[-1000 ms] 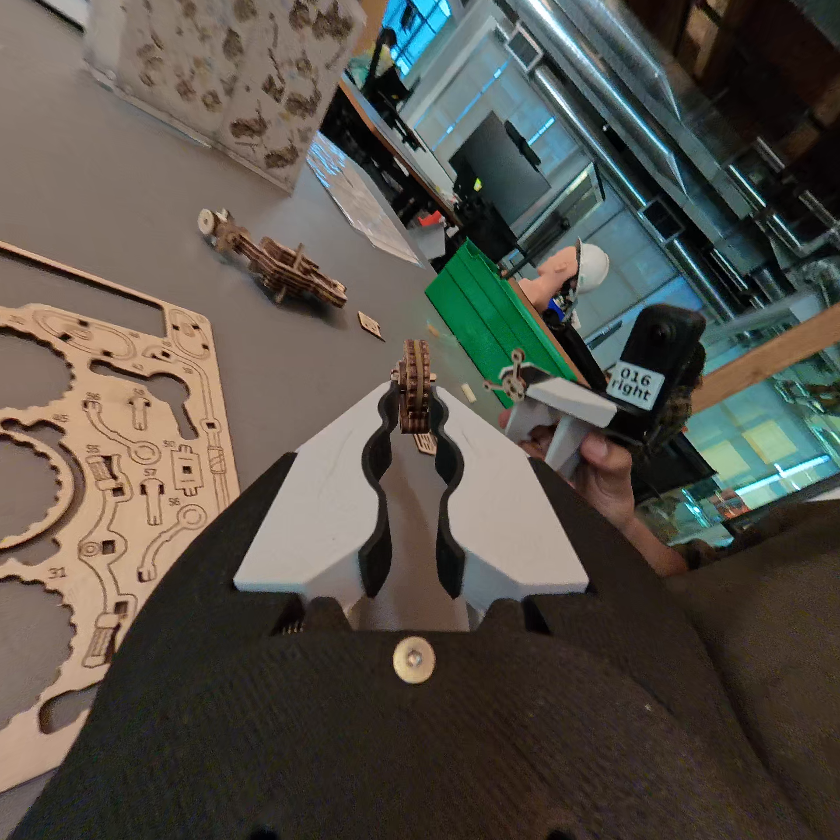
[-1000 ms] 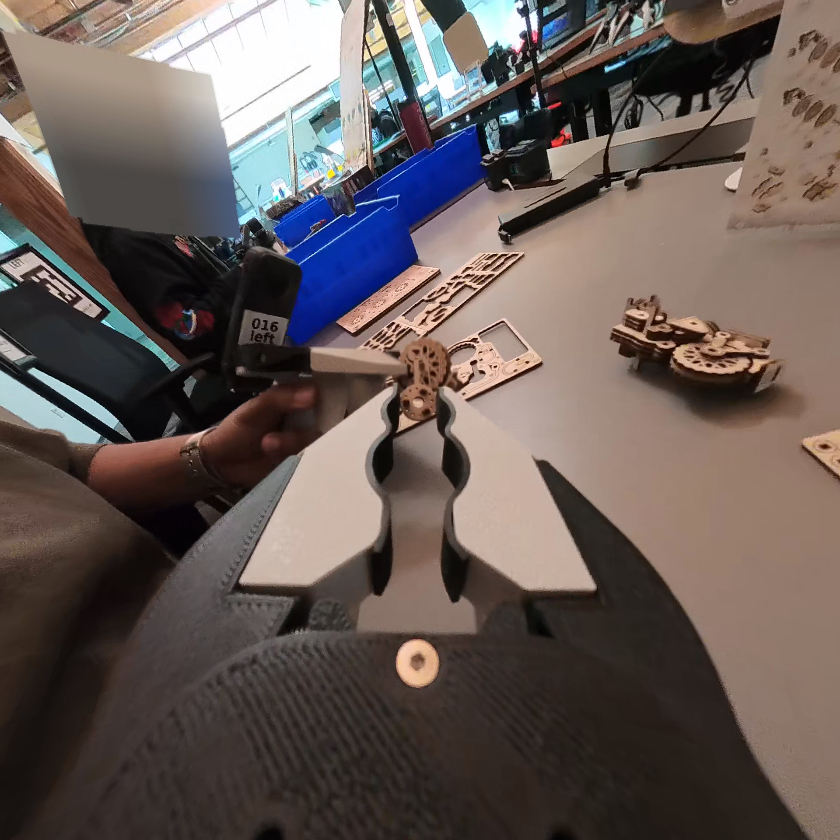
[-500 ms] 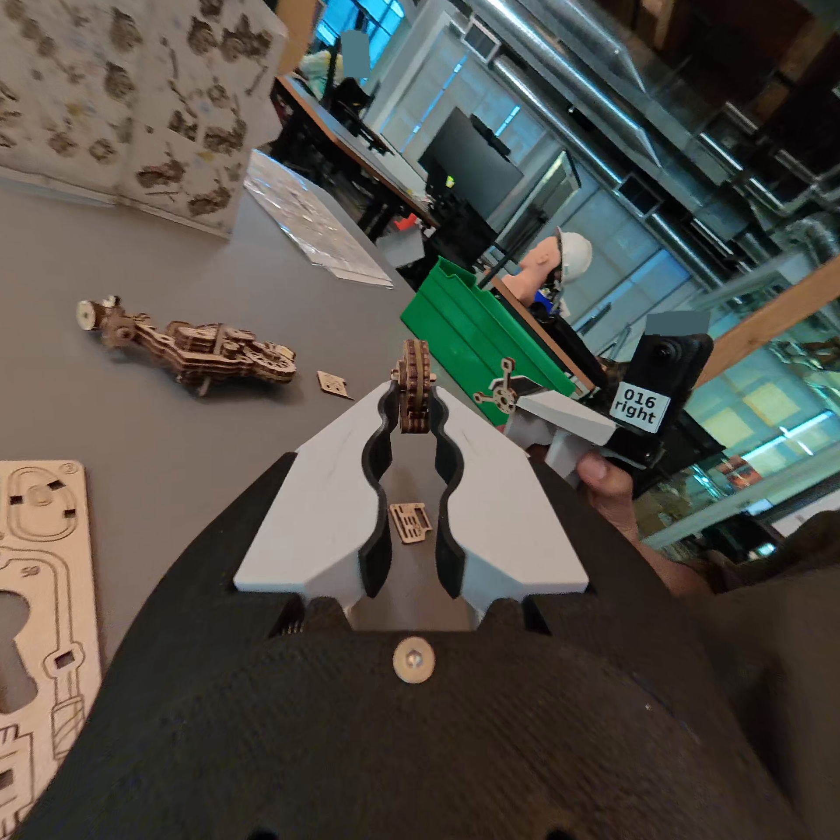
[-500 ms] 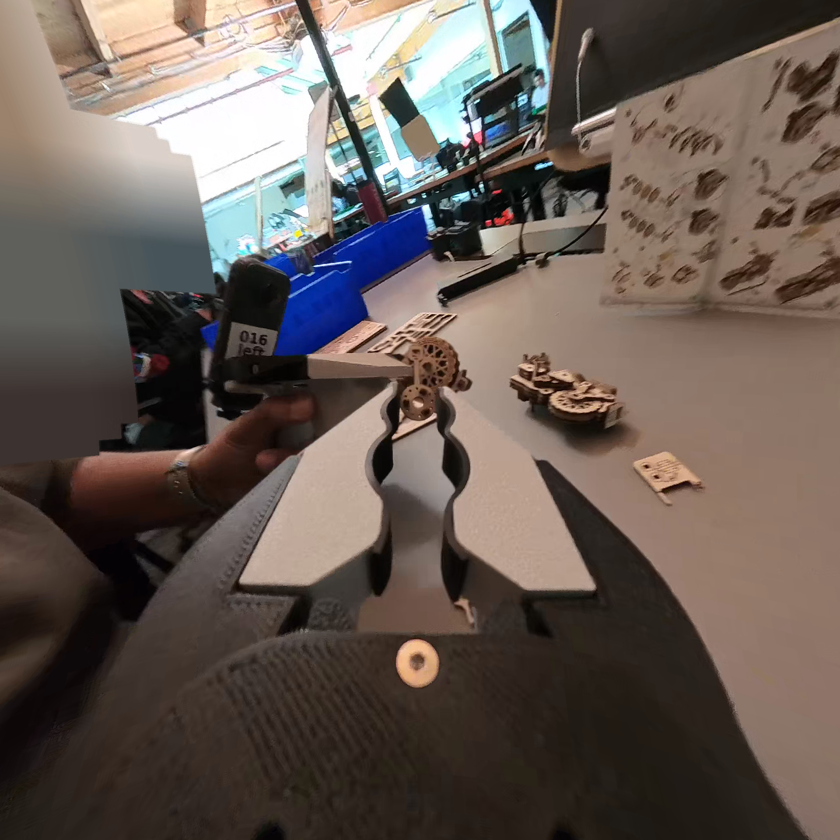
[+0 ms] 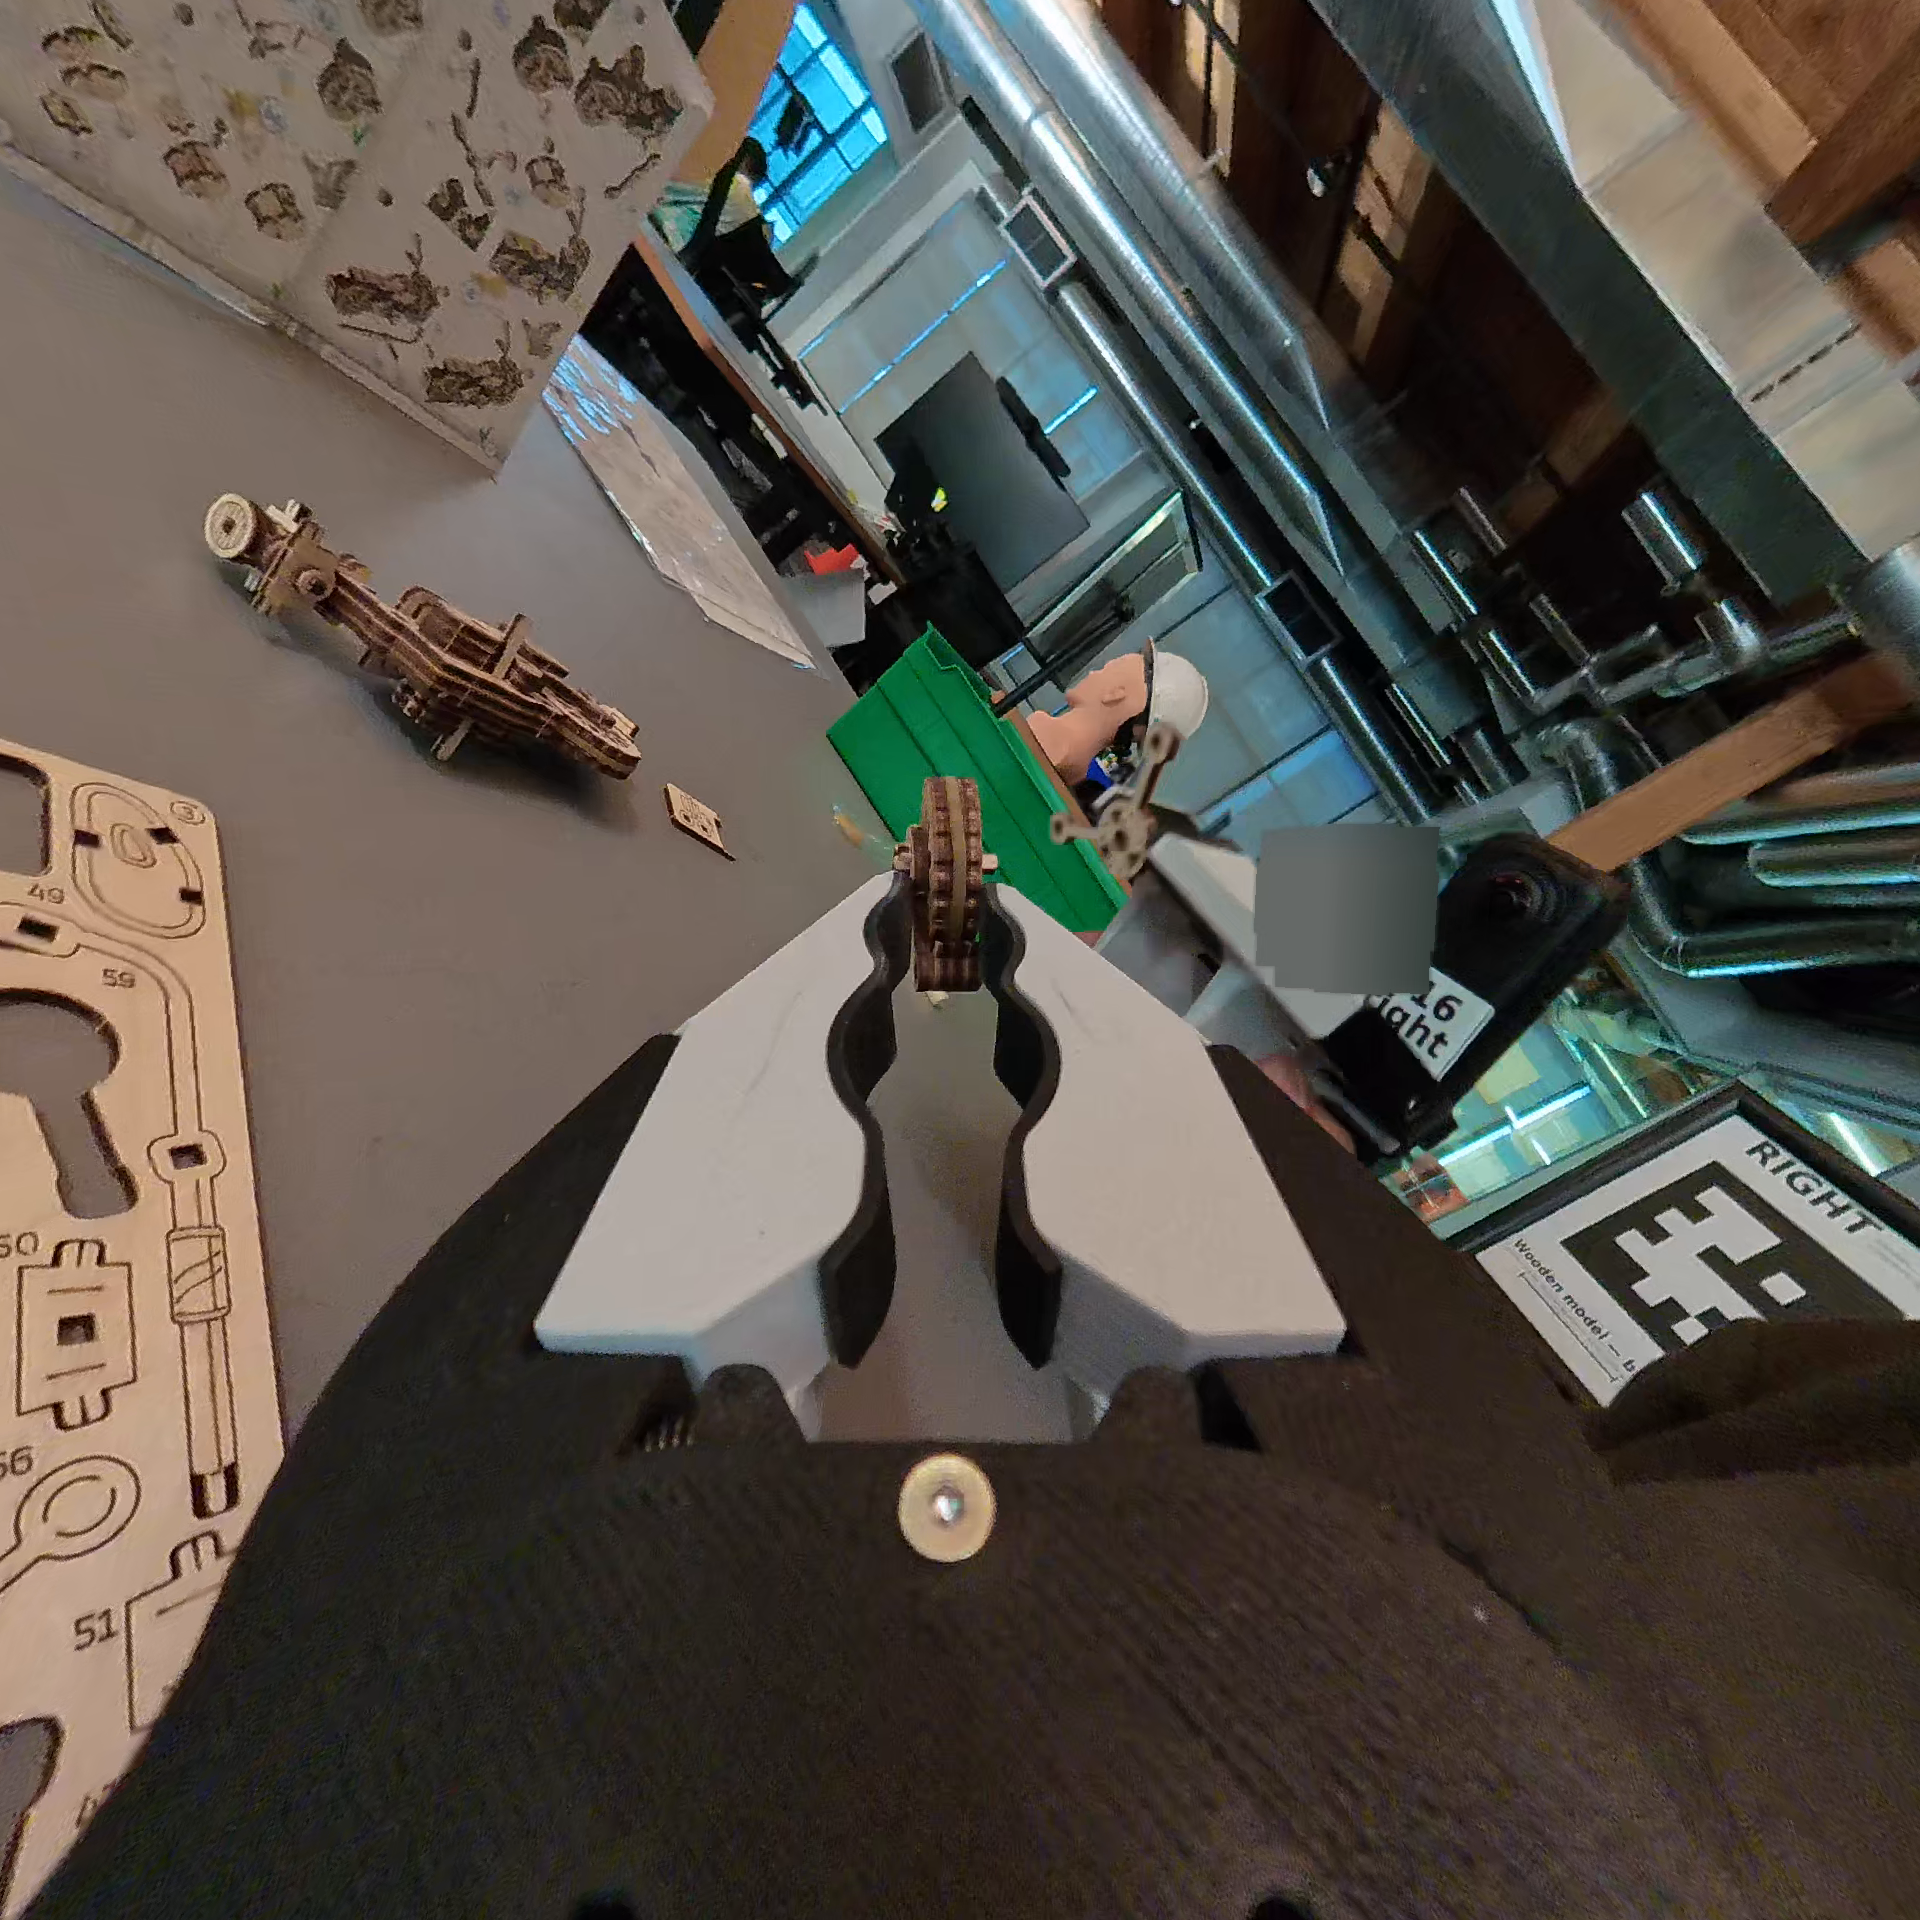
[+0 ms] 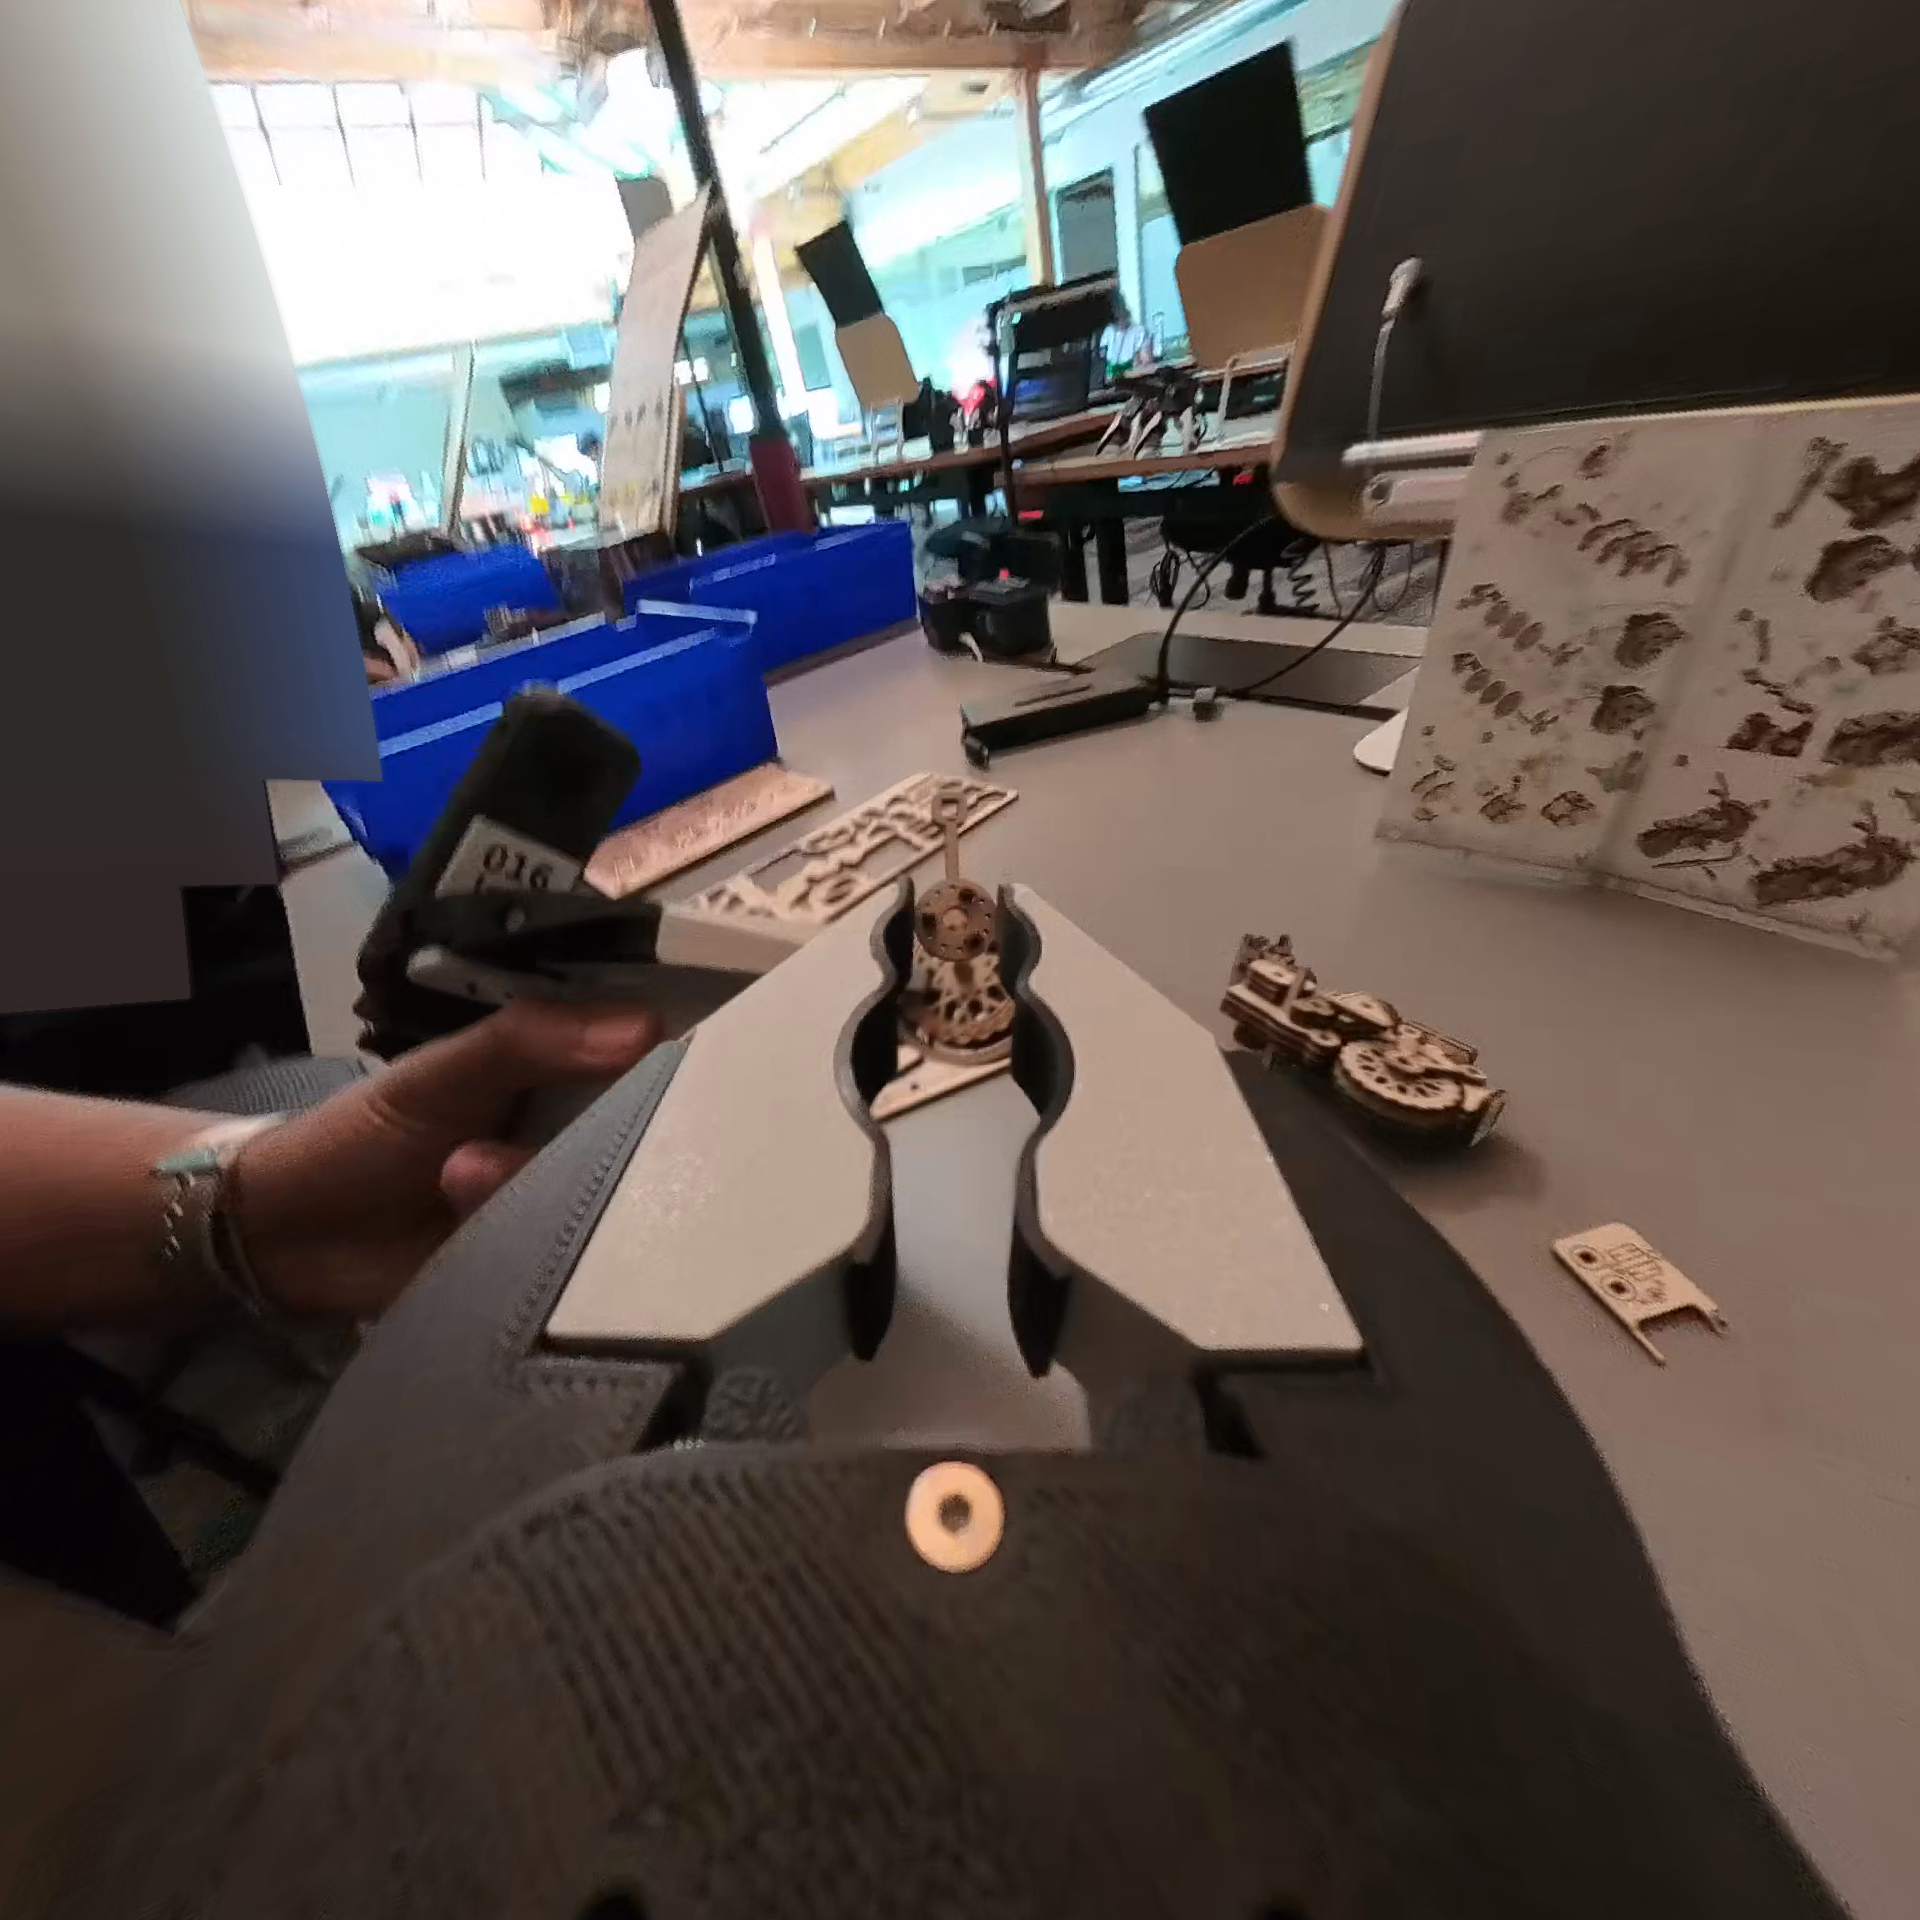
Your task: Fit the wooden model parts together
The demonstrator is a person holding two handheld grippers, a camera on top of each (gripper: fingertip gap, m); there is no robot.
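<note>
Gear stack [image 5: 945, 883]: layered laser-cut wood wheels, centre frame in the left wrist view, pinched edge-on at the tips of the left claw [image 5: 948, 914], jaws nearly closed on it. Judged light, stiff, brittle at the teeth; best held on the flat faces.

Hub piece with thin arm [image 6: 954, 914]: centre frame in the right wrist view, clamped by the right claw [image 6: 956, 925]; the arm looks easily snapped.

Partly built model [image 6: 1361, 1049]: right of centre, resting on the grey counter [image 6: 1558, 1143].

Loose tab [image 6: 1636, 1283]: lower right.

Punched parts sheet [image 5: 94, 1195]: left edge.
</note>
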